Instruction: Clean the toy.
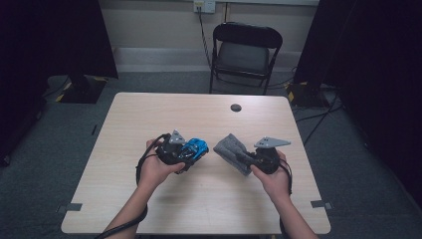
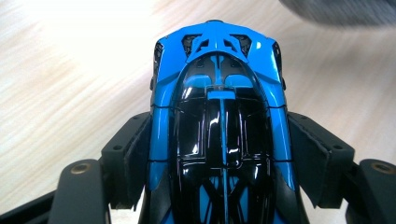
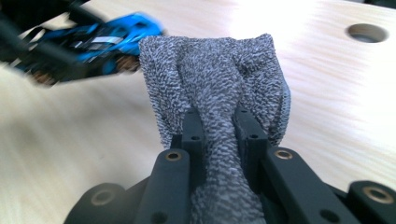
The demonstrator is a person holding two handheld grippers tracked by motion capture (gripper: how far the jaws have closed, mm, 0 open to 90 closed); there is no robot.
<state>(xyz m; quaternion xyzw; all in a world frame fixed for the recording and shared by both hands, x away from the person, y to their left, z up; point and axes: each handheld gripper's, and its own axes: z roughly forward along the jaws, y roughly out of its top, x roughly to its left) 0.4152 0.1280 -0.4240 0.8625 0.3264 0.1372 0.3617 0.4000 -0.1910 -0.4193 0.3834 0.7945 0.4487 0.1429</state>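
A pale wooden counter [image 1: 209,199] is standing in a dim room, a black folding chair [image 1: 245,52] waiting beyond its far edge. The left tongs [image 1: 191,152] are gripping a blue and black toy car [image 2: 219,116] by its flanks, jaws standing wide with the pads pressing each side, the car's long axis running straight out along the jaws and its tip pointing toward the other hand. The right tongs [image 1: 244,157] are pinching a bunched grey knitted cloth [image 3: 215,79], jaws nearly together around the fold. The cloth is fanning out toward the car, just beside it and not touching; the wiping move is likely needing the cloth brought leftward onto the car's bodywork.
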